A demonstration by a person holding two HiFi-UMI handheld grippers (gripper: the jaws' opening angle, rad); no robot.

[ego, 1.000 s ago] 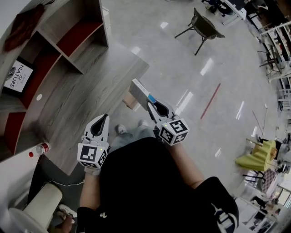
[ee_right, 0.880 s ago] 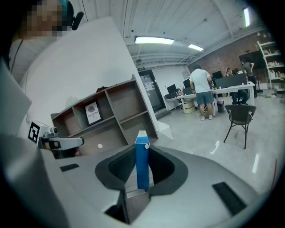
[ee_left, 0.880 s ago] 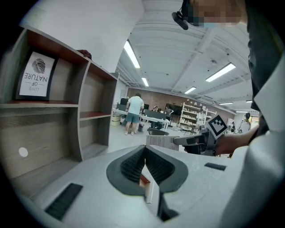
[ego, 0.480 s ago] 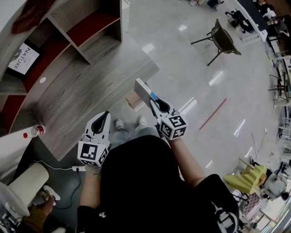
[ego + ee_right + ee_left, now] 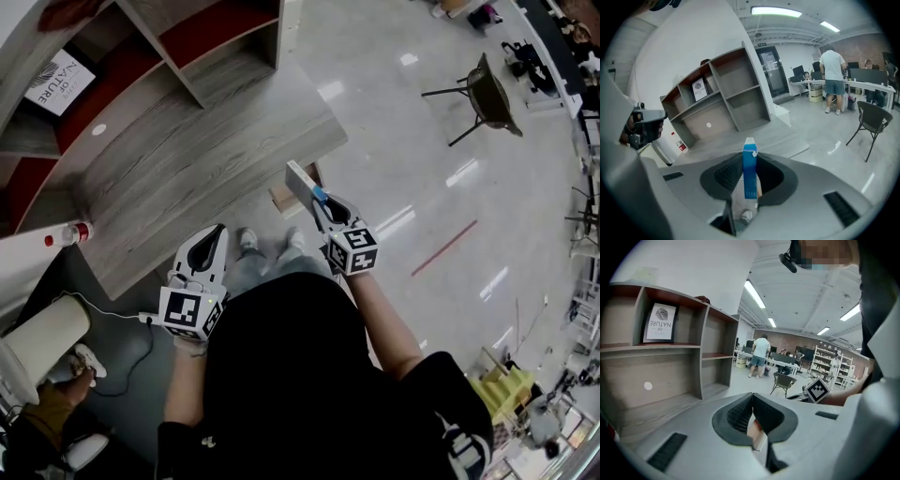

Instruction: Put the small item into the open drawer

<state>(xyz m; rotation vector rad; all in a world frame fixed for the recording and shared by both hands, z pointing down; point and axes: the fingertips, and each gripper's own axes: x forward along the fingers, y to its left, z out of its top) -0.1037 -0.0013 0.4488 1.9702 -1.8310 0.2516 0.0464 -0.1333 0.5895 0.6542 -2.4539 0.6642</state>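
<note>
My right gripper [image 5: 323, 208] is shut on a thin blue-and-white carton [image 5: 302, 184], which sticks out past the fingertips, up and to the left in the head view. In the right gripper view the carton [image 5: 749, 173] stands upright between the dark pads [image 5: 725, 174]. Just beyond the carton, a tan drawer [image 5: 284, 199] juts out from under the desk's near edge; its inside is hidden. My left gripper [image 5: 215, 236] hovers lower left, in front of the person's body. Its jaws meet at the tips with nothing between them [image 5: 752, 398].
A grey wooden desk [image 5: 187, 159] with a red-backed shelf unit [image 5: 211, 42] fills the upper left. A red-capped bottle [image 5: 67, 234] lies at the desk's left end. A white cylinder [image 5: 42, 339] and a cable [image 5: 112, 314] are on the floor. A chair [image 5: 487, 94] stands far right.
The right gripper has sunk with the carton, closer to the desk's edge and the drawer. The left gripper has stayed about where it was. The head view has swung, sliding the desk rightward.
</note>
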